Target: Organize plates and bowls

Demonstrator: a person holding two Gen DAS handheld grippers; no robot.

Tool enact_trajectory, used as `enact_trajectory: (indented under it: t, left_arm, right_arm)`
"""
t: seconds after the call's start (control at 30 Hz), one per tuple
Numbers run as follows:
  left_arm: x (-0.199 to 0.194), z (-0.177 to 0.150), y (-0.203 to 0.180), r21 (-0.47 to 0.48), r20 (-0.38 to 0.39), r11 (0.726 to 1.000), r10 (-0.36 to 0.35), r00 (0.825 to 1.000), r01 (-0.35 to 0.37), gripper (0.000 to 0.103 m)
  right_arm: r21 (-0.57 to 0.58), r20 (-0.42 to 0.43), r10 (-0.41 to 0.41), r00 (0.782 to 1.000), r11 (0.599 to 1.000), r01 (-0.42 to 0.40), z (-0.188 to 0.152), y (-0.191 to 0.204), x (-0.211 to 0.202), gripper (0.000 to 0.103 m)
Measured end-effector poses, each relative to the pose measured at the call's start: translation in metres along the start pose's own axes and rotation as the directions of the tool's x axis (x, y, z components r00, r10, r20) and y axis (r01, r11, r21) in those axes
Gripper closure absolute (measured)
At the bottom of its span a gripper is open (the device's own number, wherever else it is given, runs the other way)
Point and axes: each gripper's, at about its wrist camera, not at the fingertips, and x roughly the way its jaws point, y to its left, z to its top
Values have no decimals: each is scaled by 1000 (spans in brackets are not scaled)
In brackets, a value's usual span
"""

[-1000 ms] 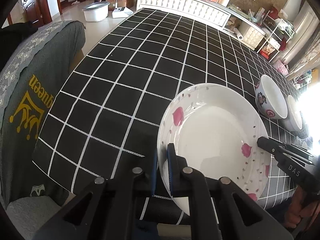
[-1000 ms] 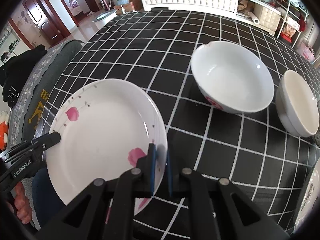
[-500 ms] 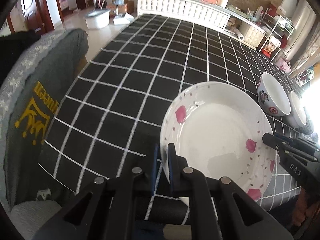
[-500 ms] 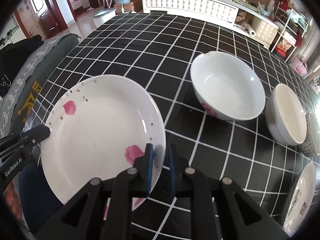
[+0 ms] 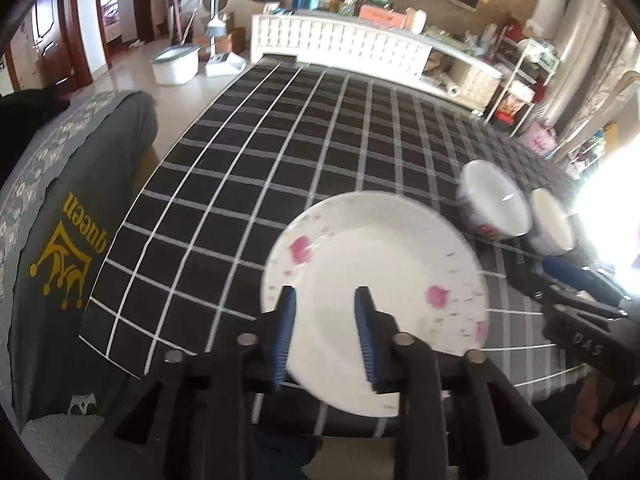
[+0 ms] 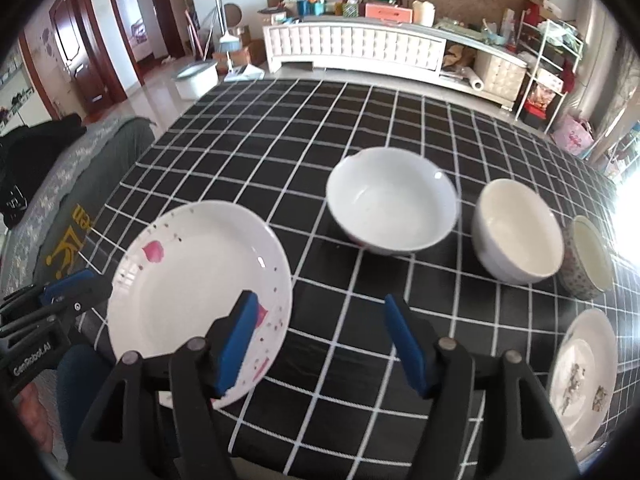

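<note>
On checked cloth [image 6: 360,140]: pink-flowered plate [image 6: 192,280] lies bare | three bowls [image 6: 392,212] hold nothing | both grippers' fingers [image 6: 240,336] just released.

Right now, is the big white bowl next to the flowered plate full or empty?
Empty: the right wrist view looks into the big white bowl and shows only its bare white inside.

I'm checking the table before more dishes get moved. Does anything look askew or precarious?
Yes: the pink-flowered plate lies at the table's near edge, its rim seemingly past the checked tablecloth. Both grippers' jaws have just been opening off it. The bowls look upright.
</note>
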Motion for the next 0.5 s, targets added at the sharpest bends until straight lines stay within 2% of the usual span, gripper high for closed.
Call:
enact_trajectory:
  t: [0.27,0.5]
  left_arm:
    - [-38,1,-45,86,75,995,-51,996,45,75]
    - [-54,-8,-91,180,102,980,-102,990,83,75]
  right_arm:
    - [66,101,8,995,998,-15,-11,-23,-48,33]
    - [114,128,-42,991,993,27,-27,-47,-77,32]
